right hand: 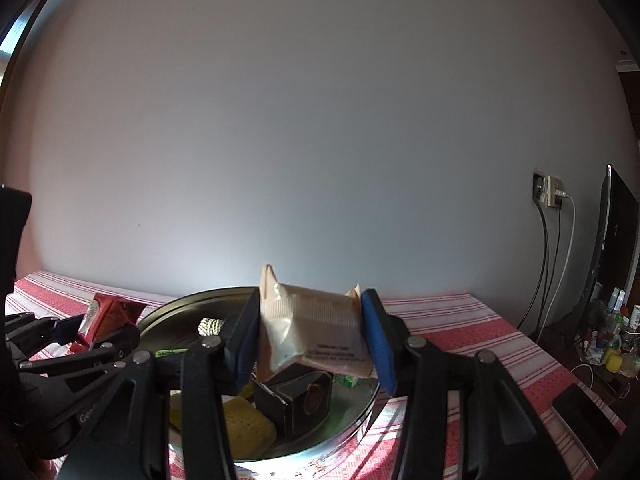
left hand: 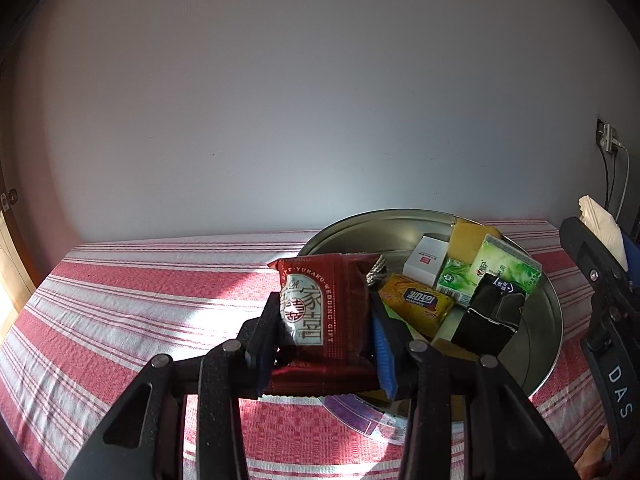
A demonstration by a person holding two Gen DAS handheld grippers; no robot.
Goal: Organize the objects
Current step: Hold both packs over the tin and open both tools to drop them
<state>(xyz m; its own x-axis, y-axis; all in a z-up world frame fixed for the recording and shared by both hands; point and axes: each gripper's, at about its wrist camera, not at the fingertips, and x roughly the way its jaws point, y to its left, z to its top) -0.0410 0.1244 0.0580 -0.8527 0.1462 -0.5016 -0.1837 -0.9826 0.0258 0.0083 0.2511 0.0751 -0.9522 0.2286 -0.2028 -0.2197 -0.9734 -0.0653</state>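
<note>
My left gripper (left hand: 326, 312) is shut on a dark red snack packet (left hand: 328, 316) with white and red lettering, held just above the near left rim of a round metal tin (left hand: 548, 320). My right gripper (right hand: 310, 332) is shut on a pale beige wrapped packet (right hand: 316, 328), lifted over the same tin (right hand: 168, 312). In the tin lie a yellow packet (left hand: 416, 306), a green tissue pack (left hand: 504, 270), a white box (left hand: 426, 260), a black box (left hand: 490, 316) and a yellow sponge (right hand: 246, 424). In the right wrist view the left gripper (right hand: 80, 334) with its red packet (right hand: 106, 314) shows at the left.
A red and white striped cloth (left hand: 140, 312) covers the table, which ends at a plain white wall. A wall socket with cables (right hand: 552, 196) sits at the right. A dark screen (right hand: 616, 232) and a cluttered shelf of small bottles (right hand: 612, 332) stand beyond the table's right edge.
</note>
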